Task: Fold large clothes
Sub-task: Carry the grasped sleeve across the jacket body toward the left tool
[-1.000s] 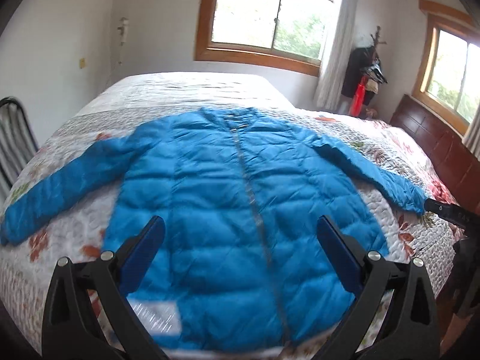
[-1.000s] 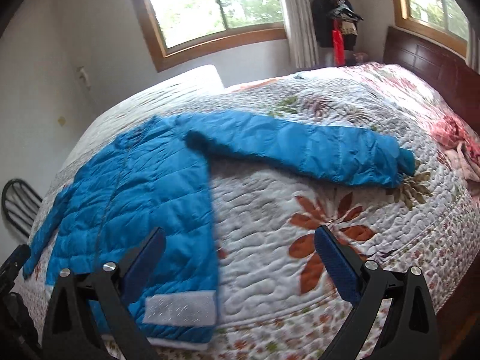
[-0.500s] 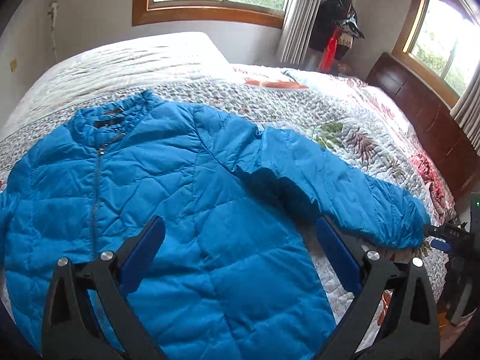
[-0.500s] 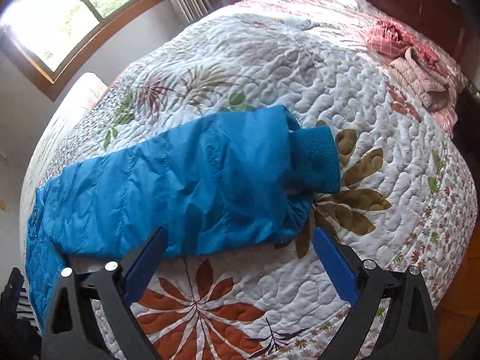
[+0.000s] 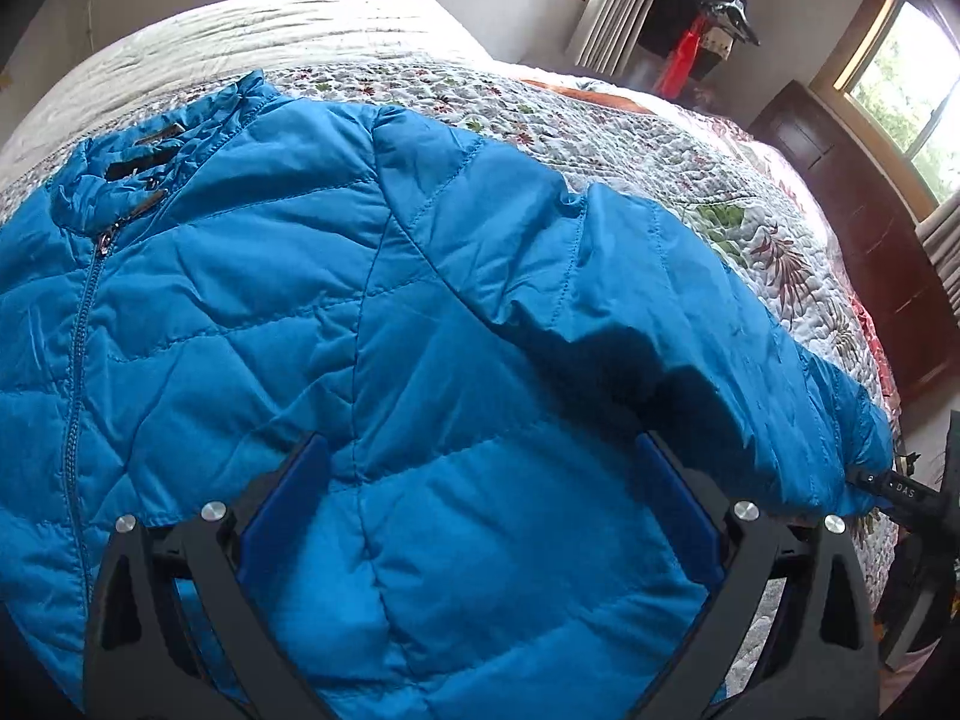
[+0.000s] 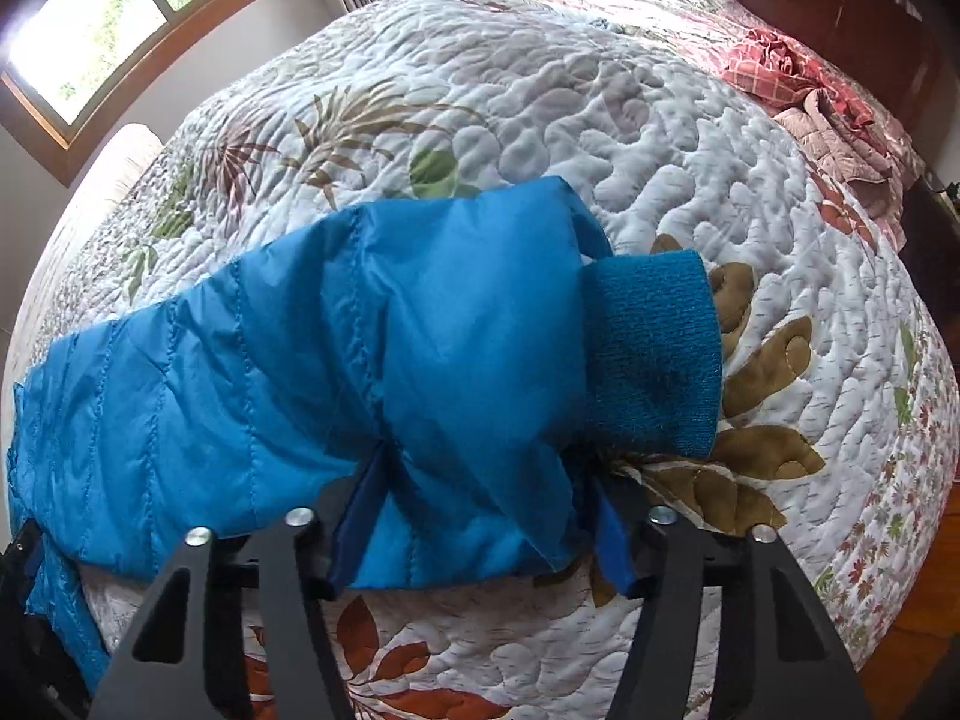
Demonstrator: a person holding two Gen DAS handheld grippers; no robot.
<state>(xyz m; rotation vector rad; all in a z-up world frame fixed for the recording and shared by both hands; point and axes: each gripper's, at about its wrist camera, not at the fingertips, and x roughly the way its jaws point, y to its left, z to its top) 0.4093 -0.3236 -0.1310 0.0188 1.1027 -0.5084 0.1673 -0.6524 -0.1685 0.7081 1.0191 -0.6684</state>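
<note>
A blue quilted puffer jacket (image 5: 252,312) lies front up and zipped on the bed, its collar at the far left. My left gripper (image 5: 480,480) hovers open just above the jacket's side panel below the armpit, with both blue pads (image 5: 288,486) wide apart. One sleeve (image 6: 360,348) runs out to the right and ends in a knit cuff (image 6: 654,354). My right gripper (image 6: 480,486) is closing on that sleeve just short of the cuff. The fabric bunches between its pads (image 6: 354,516). A black part of it also shows at the sleeve's end (image 5: 900,489).
A white quilted bedspread (image 6: 630,120) with leaf and flower prints covers the bed. Folded pink and red cloths (image 6: 822,102) lie by the dark wooden headboard (image 5: 852,240). Windows, a curtain and a coat stand (image 5: 708,12) are behind. Wooden floor (image 6: 924,612) shows past the bed's right edge.
Both grippers have dropped close to the jacket. The left slid from the hem toward the armpit. The right moved along the sleeve to its cuff end and its jaws narrowed onto the fabric.
</note>
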